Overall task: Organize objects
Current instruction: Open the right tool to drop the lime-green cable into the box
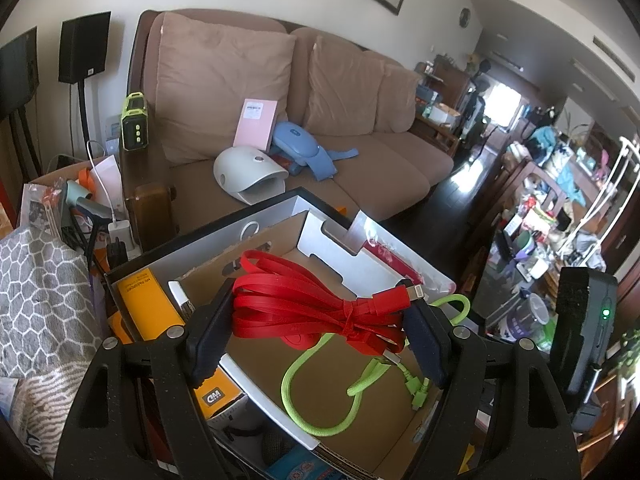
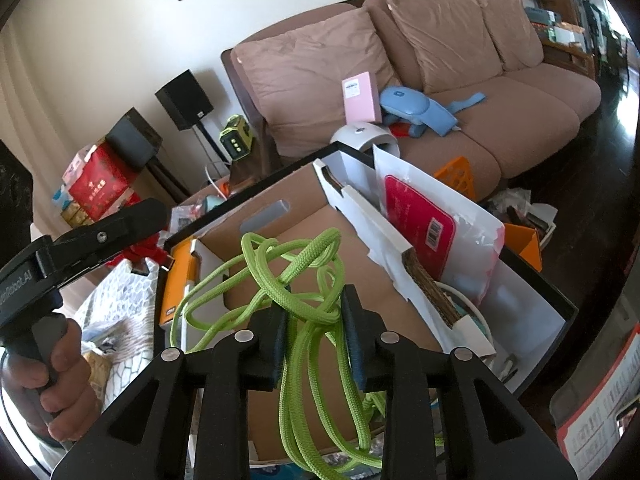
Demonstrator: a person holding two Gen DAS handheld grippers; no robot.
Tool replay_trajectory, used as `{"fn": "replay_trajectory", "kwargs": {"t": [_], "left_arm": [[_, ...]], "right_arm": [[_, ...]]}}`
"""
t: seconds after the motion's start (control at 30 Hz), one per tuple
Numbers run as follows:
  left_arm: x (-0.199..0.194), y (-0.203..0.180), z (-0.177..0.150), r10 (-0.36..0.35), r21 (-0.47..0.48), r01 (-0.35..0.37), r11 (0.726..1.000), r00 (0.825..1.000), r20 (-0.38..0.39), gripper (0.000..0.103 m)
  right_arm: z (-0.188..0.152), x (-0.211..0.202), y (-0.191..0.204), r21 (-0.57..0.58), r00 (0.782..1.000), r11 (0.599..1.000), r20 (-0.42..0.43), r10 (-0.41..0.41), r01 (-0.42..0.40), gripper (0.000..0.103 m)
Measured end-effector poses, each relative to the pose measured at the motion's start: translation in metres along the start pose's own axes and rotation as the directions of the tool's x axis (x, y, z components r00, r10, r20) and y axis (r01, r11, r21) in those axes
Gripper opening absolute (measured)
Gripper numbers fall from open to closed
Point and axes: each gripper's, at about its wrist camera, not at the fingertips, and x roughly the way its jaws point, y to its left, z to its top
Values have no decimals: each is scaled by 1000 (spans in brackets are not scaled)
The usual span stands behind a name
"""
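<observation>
My left gripper (image 1: 316,308) is shut on a bundled red flat cable (image 1: 304,304) and holds it above a cardboard box (image 1: 280,236). A green braided cable (image 1: 316,376) lies on the box floor below it. In the right wrist view my right gripper (image 2: 314,312) is shut on the green braided cable (image 2: 296,268), whose loops hang over the same box (image 2: 304,200). The left gripper (image 2: 100,240) shows at the left of that view, held by a hand, with the red cable (image 2: 144,252) just visible.
The box holds an orange package (image 1: 148,304) and a red packet in a clear bag (image 2: 420,216). A brown sofa (image 1: 280,100) behind carries a white dome device (image 1: 248,172), a pink box and a blue device. Grey patterned cloth (image 1: 40,292) lies left. Cluttered shelves stand right.
</observation>
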Motion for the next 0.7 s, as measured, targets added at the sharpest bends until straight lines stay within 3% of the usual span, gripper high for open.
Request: {"fn": "replay_trajectory", "kwargs": {"t": [0.7], "left_arm": [[1, 2, -2, 3, -6, -3, 1000, 1000, 1, 75]], "right_arm": [[3, -8, -7, 23, 998, 999, 45, -49, 48, 55]]}}
